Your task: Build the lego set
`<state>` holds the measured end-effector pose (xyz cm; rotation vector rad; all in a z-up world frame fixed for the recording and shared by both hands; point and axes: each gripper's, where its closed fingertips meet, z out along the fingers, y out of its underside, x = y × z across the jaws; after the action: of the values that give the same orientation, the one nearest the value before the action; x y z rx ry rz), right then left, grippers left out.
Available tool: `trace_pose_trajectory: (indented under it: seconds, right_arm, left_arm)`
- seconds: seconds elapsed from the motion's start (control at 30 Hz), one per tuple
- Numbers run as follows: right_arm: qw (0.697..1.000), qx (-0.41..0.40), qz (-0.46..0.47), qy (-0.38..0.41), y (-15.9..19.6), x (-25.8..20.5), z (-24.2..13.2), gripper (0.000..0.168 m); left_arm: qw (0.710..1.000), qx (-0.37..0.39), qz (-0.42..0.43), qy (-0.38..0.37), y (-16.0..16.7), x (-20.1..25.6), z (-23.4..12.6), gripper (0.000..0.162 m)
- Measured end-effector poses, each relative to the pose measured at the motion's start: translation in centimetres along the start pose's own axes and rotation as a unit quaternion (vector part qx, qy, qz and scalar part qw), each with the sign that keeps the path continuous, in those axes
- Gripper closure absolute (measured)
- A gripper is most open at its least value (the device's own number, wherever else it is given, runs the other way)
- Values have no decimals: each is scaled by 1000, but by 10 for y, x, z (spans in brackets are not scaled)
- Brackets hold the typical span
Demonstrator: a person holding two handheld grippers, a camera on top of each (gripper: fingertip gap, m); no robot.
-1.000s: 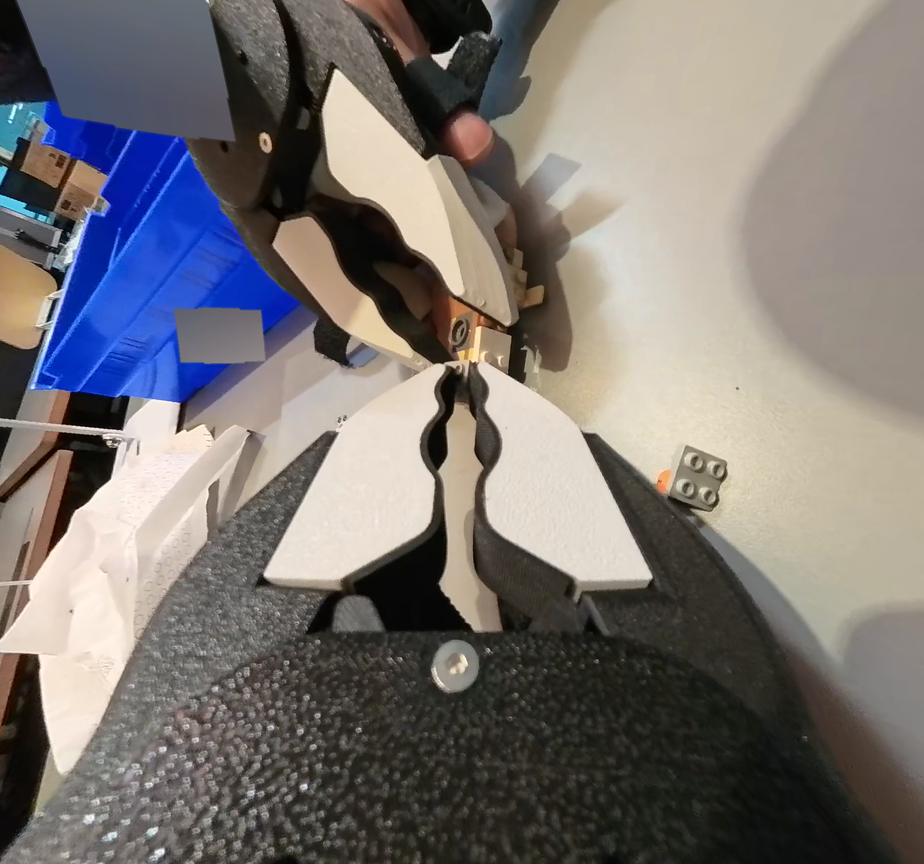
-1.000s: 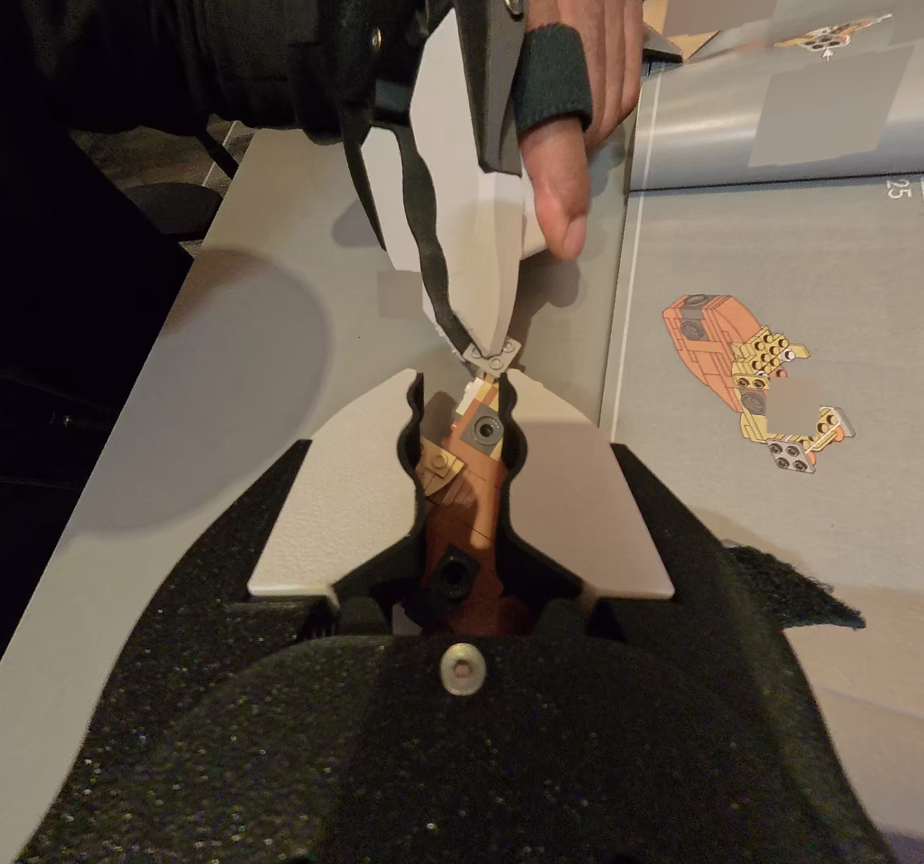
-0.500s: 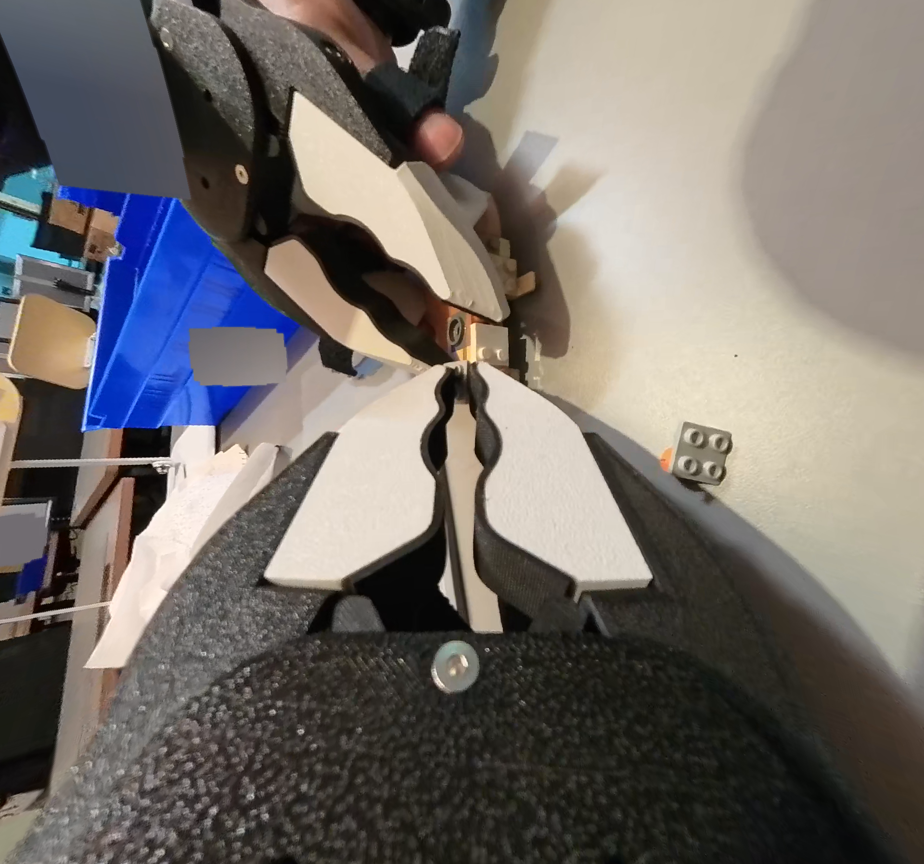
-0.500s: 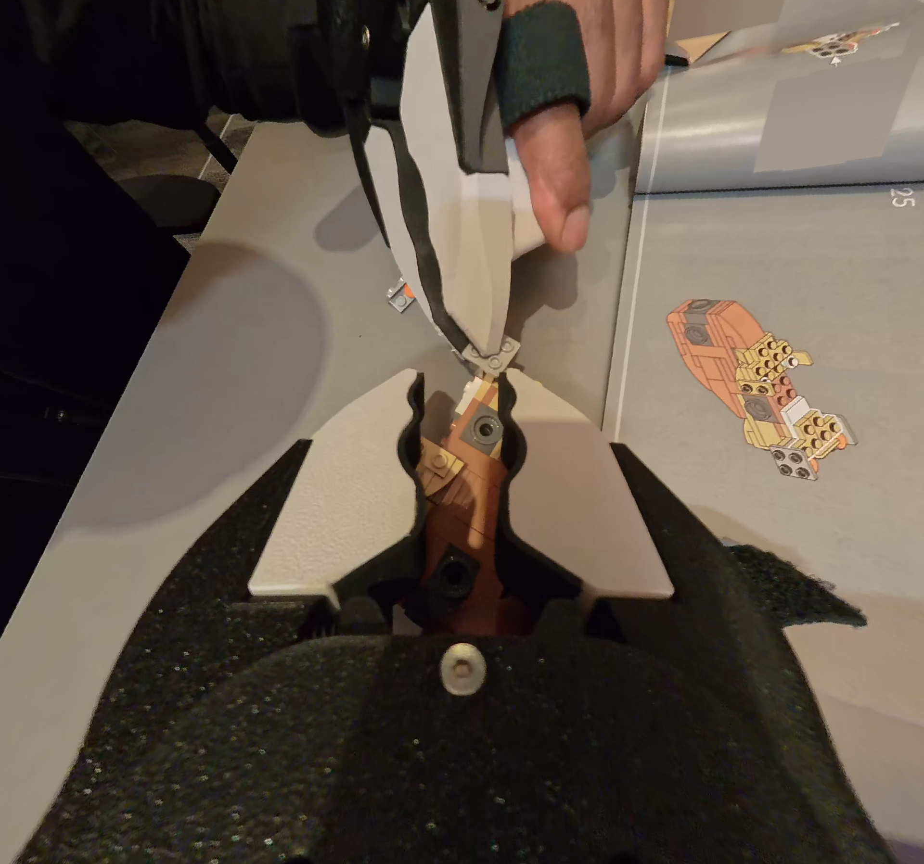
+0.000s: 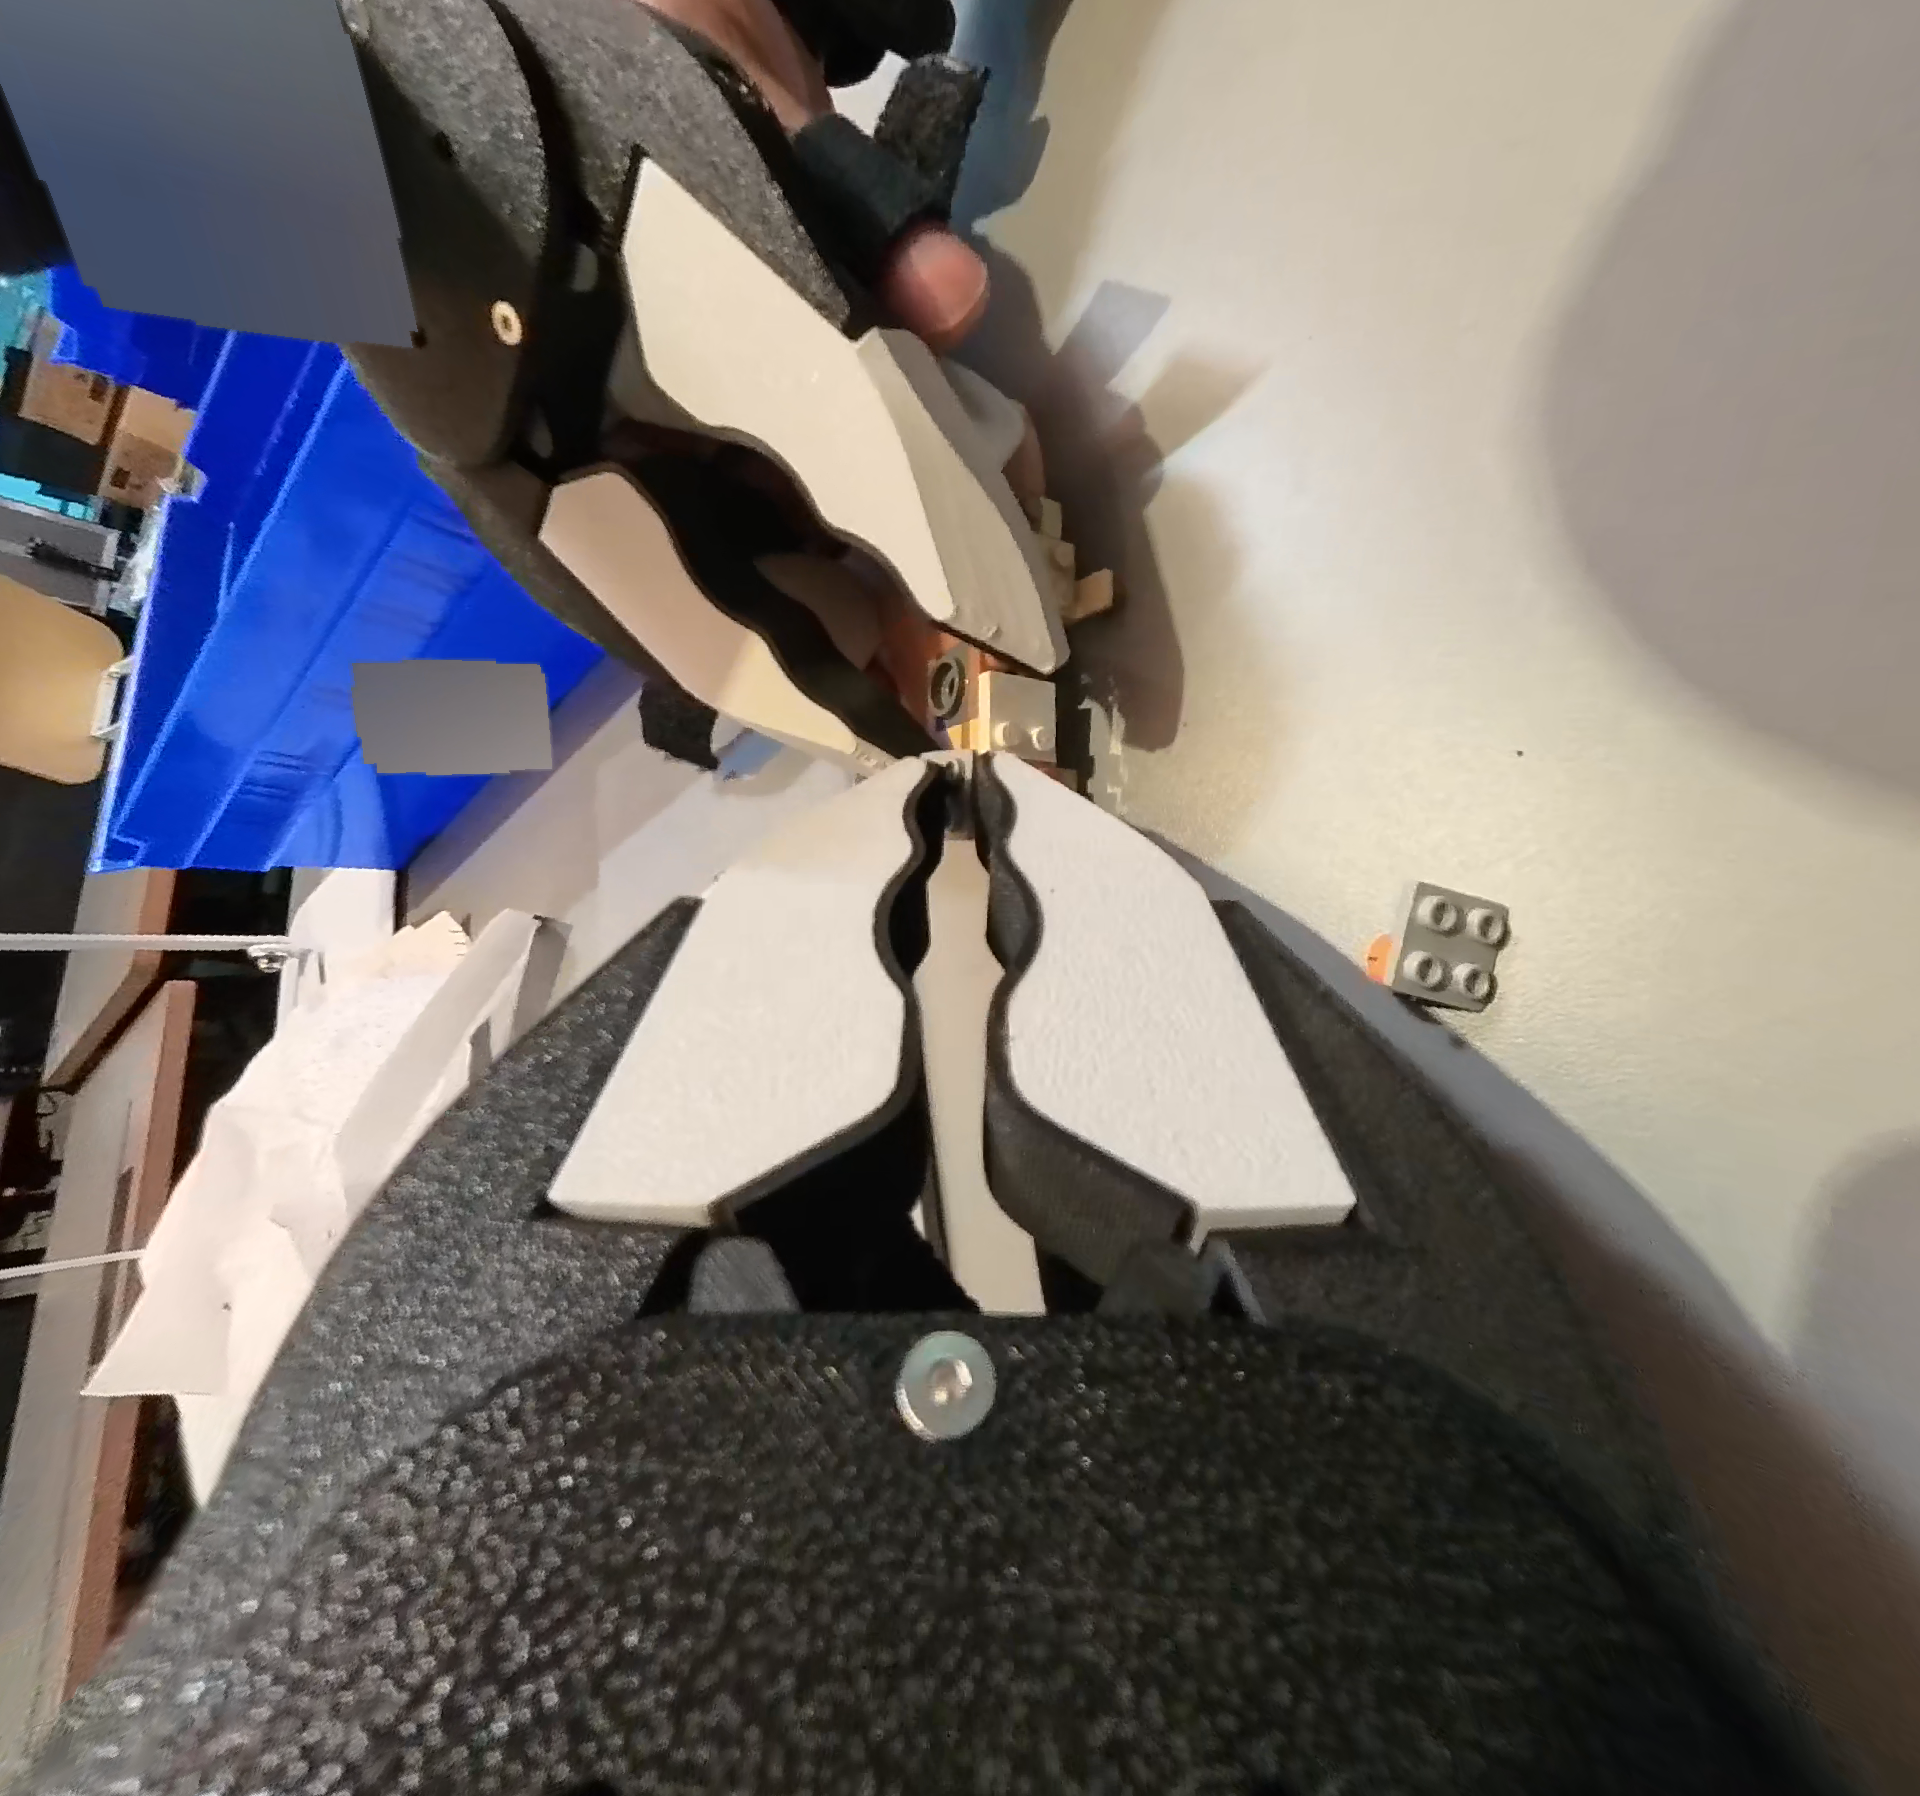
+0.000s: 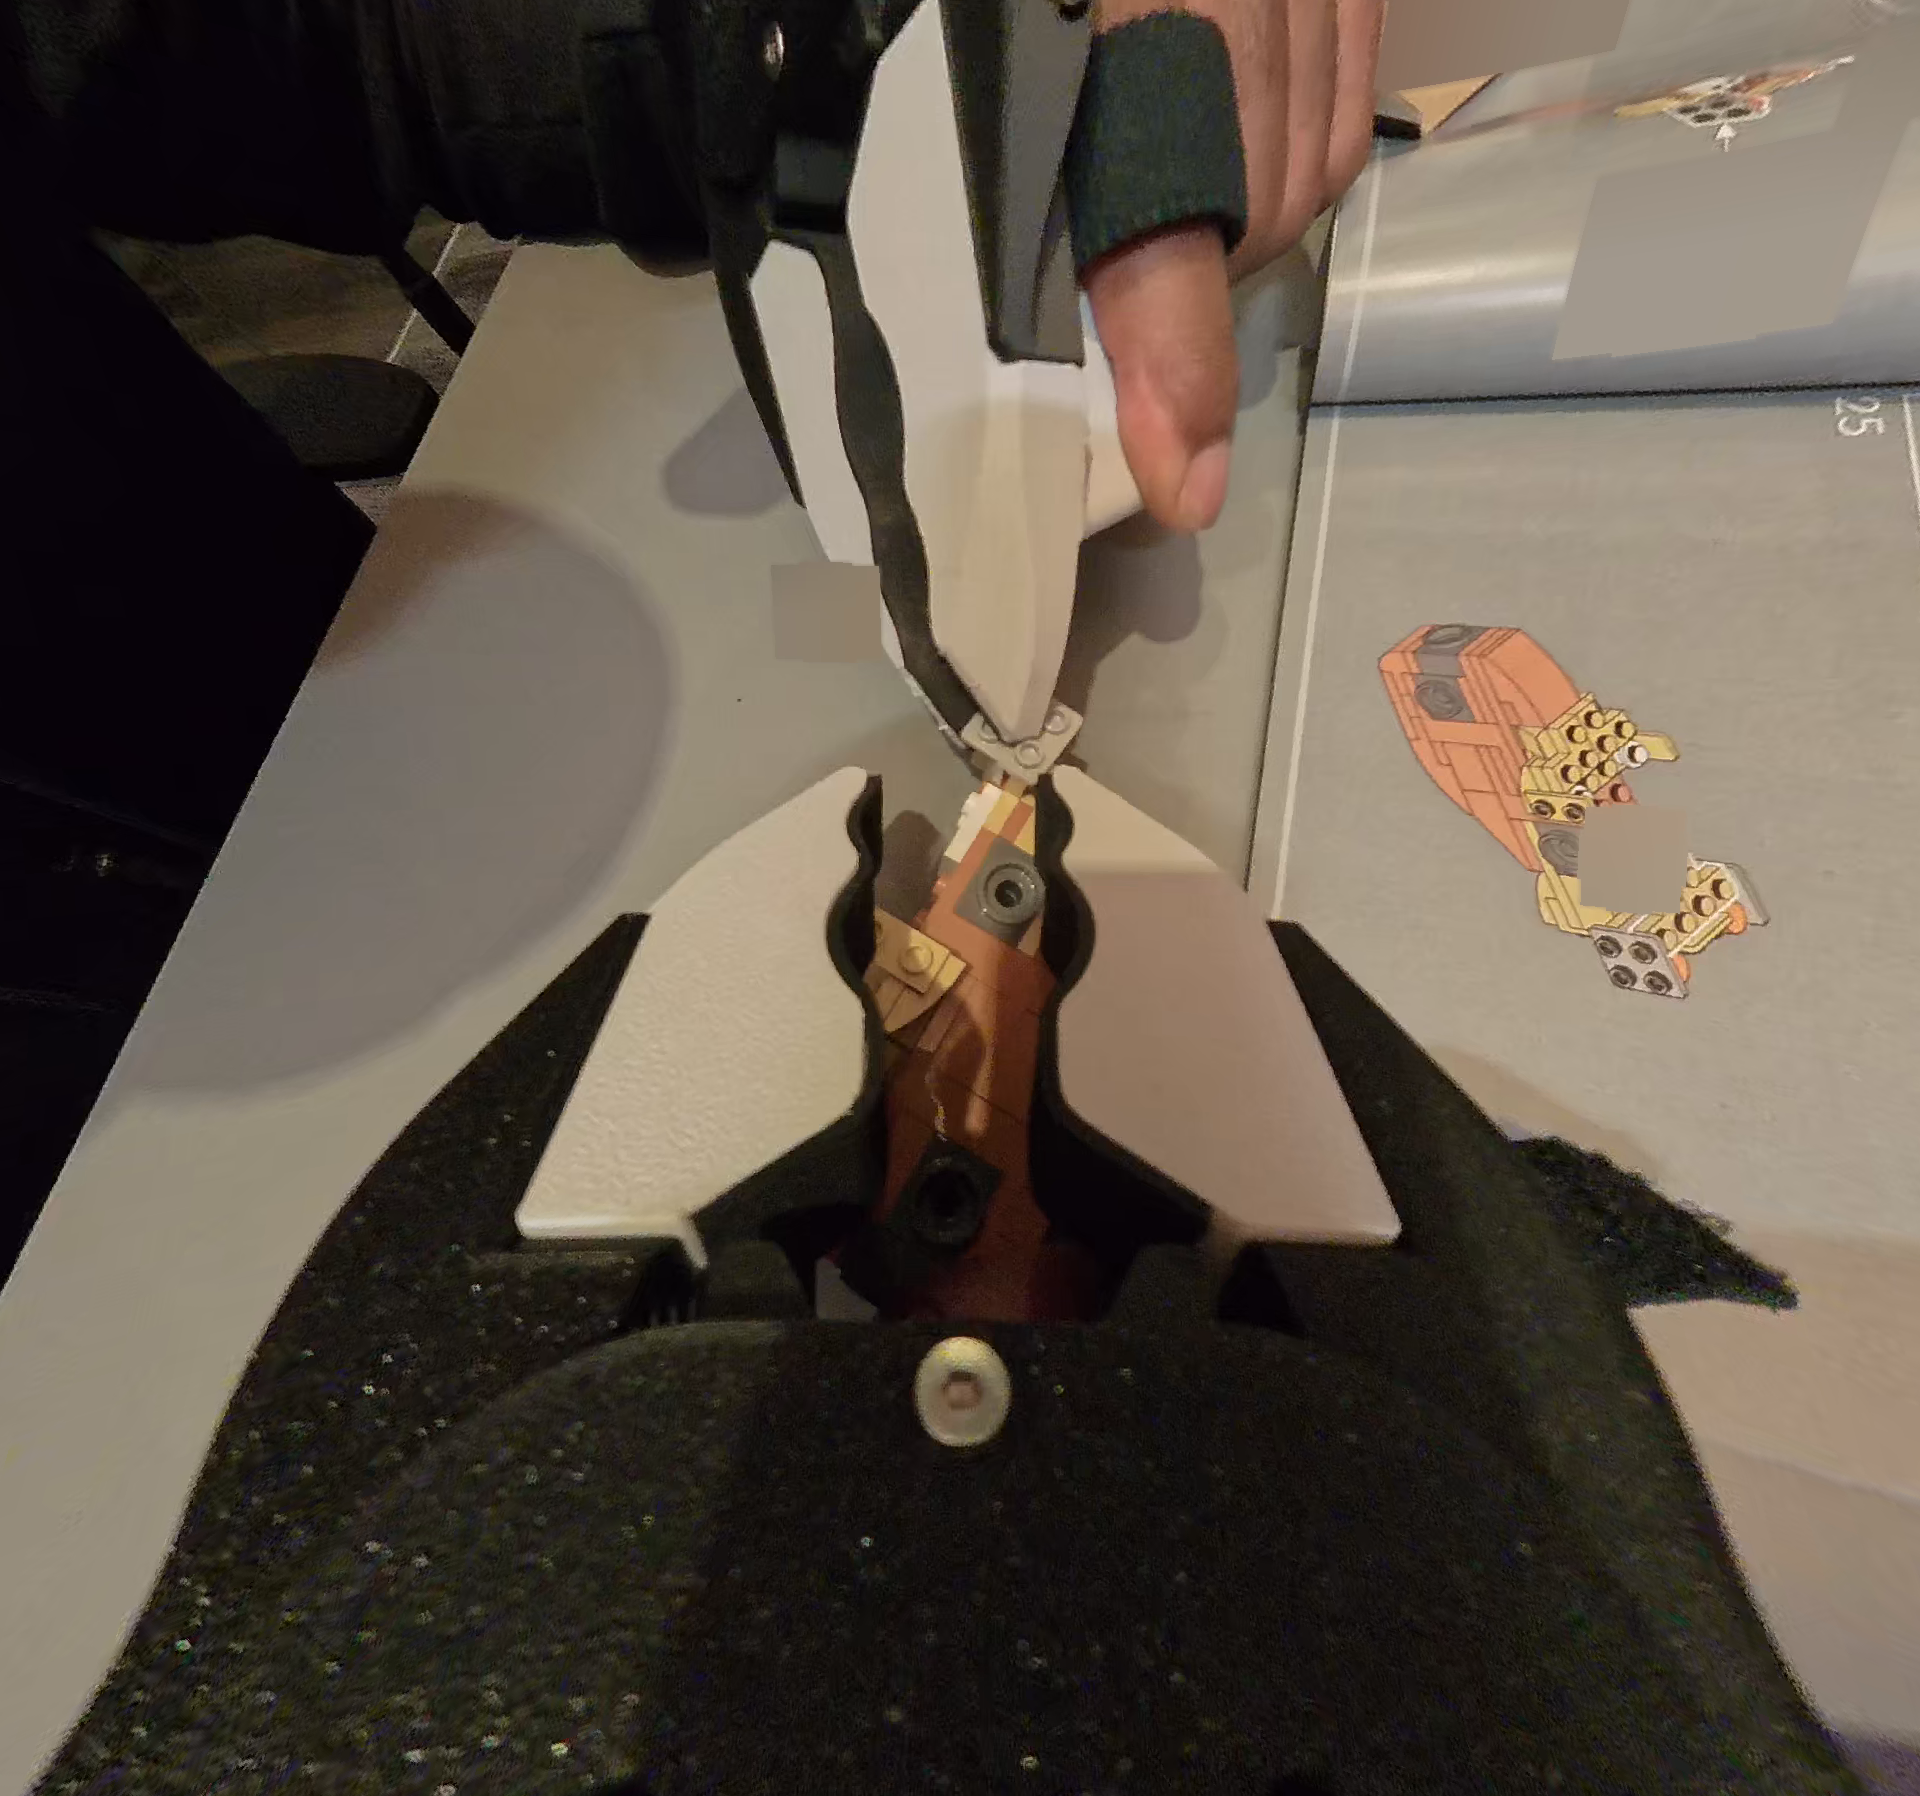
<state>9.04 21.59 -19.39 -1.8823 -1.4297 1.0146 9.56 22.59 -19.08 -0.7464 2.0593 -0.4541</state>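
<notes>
My right gripper (image 6: 961, 782) is shut on a brown and tan lego model (image 6: 966, 998), which lies lengthways between its fingers. My left gripper (image 5: 961, 775) is shut on a small grey plate (image 6: 1023, 738), seen edge-on in its own view. In the right wrist view the left gripper (image 6: 1013, 720) comes down from above and holds the plate against the model's front tip. In the left wrist view the right gripper (image 5: 977, 676) reaches in from the upper left with the model's tan and grey end (image 5: 1003, 707) showing at its tips.
A loose grey 2x2 plate (image 5: 1455, 941) with an orange piece beside it lies on the white table (image 5: 1507, 344). The open instruction booklet (image 6: 1558, 666) lies to the right. A blue bin (image 5: 312, 603) and crumpled white paper (image 5: 312, 1071) are off the table's edge.
Both grippers stay shut and hold the plate at the model's tip. The left wrist view has swung slightly; nothing was let go.
</notes>
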Motion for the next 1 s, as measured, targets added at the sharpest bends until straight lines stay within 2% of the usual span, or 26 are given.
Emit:
trace_pose_trajectory:
  seconds: [0.3, 0.8, 1.0]
  right_arm:
    - [1000, -1, 2, 5, 0, 1, 0, 140]
    - [1000, -2, -3, 9, 0, 1, 0, 140]
    - [1000, 0, -3, 8, 0, 1, 1, 141]
  left_arm:
    - [999, -18, -27, 10, 1, -1, 1, 156]
    - [995, -95, 28, 25, 2, -1, 0, 156]
    - [995, -92, 17, 24, 1, 0, 0, 156]
